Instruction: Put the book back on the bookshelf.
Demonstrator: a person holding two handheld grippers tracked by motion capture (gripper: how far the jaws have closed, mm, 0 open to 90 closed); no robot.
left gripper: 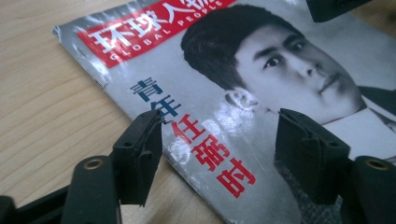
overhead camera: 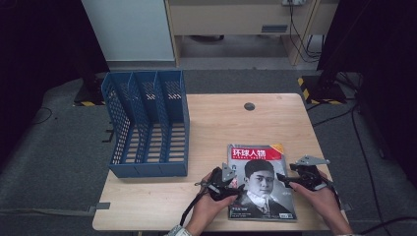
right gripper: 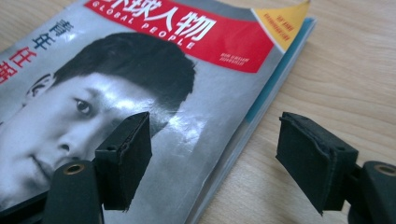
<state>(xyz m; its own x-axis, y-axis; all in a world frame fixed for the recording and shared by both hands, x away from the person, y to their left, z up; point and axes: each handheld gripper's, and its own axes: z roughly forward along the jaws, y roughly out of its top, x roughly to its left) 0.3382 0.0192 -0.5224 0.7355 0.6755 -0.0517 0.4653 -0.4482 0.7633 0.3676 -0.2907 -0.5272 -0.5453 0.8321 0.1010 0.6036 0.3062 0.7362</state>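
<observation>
While the magazine (overhead camera: 260, 182) lies flat on the surface (overhead camera: 221, 123) near the person, long axis running away, left gripper (overhead camera: 235, 189) meets its left edge, right gripper (overhead camera: 284, 179) its right | left gripper view: jaws parted, astride that edge, unclamped | right gripper view: jaws parted over the page edge, gripping nothing.

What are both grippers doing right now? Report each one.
Left gripper: open, jaws straddling the magazine's left edge, nothing held.
Right gripper: open, jaws straddling its right edge, nothing held.
</observation>
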